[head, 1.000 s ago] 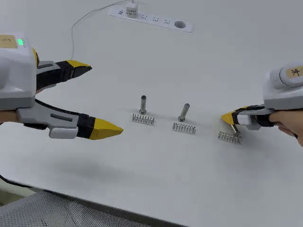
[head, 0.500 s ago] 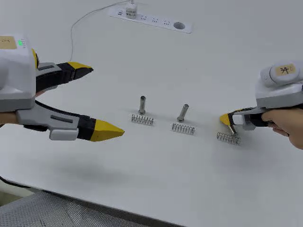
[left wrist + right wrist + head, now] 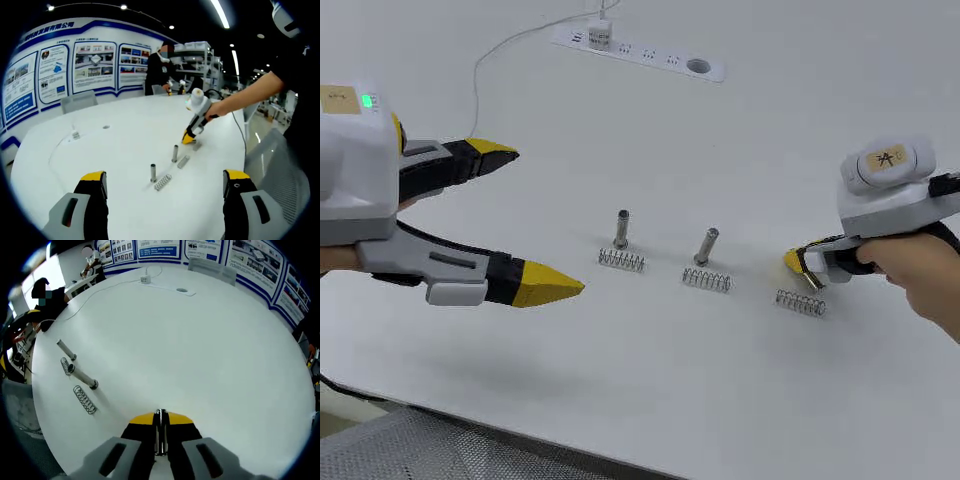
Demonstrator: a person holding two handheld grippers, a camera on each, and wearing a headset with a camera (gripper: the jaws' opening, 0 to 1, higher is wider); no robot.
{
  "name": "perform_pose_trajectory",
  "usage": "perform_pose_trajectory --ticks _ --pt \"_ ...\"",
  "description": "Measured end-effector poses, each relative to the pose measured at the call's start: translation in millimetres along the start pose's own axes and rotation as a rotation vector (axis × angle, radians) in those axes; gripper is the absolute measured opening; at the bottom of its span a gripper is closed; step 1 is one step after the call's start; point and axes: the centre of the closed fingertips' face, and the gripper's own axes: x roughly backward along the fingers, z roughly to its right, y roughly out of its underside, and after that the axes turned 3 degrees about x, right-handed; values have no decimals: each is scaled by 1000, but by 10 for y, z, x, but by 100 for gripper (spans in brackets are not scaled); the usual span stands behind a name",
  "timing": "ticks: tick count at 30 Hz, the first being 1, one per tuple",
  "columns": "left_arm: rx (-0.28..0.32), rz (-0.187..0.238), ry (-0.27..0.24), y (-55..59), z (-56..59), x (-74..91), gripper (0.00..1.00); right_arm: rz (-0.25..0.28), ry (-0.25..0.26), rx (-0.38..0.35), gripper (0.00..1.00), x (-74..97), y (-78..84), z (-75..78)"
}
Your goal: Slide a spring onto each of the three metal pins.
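A broad white surface (image 3: 650,400) carries the work, with a power strip (image 3: 640,55) at its far edge. Over the last second the parts have not shifted. The right hand-held gripper (image 3: 798,263) has rolled its body in toward the middle while its tips stay put. Its jaws are closed to a sliver on the third pin (image 3: 160,432), toward the right side of the surface. Whether that pin is clear of the surface I cannot tell. The right spring (image 3: 801,302) lies just beside the tips, untouched. The left hand-held gripper (image 3: 542,220) still hovers at the left, spread wide and empty. The left pin (image 3: 622,228) and middle pin (image 3: 706,246) stand mid-surface, with the left spring (image 3: 621,260) and middle spring (image 3: 706,280) lying just in front of them. So the grip looks settled, but no spring is on yet and all three remain to do.
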Motion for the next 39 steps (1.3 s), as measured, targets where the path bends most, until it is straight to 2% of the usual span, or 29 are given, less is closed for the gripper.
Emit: perform_pose_trajectory --ticks 4,9,13,17,23,32,35,39 --pt "2 6 -6 -6 1 24 98 1 -4 -5 8 18 2 -4" --pt "-3 -2 -6 6 26 23 98 43 -17 -23 8 82 -45 -9" --pt "5 41 -4 -93 52 16 99 69 -15 -7 8 119 -71 -3" --pt "-8 49 -3 -142 57 10 99 112 3 50 8 179 -131 2" --pt "-22 43 8 -153 72 1 99 160 9 49 8 255 -158 9" --pt "-38 35 11 -158 86 21 99 189 18 54 8 328 -141 -20" --pt "-39 38 4 -168 74 30 99 215 3 18 8 366 -154 -49" --pt "-37 36 -1 -158 87 25 99 226 7 35 8 378 -148 -51"
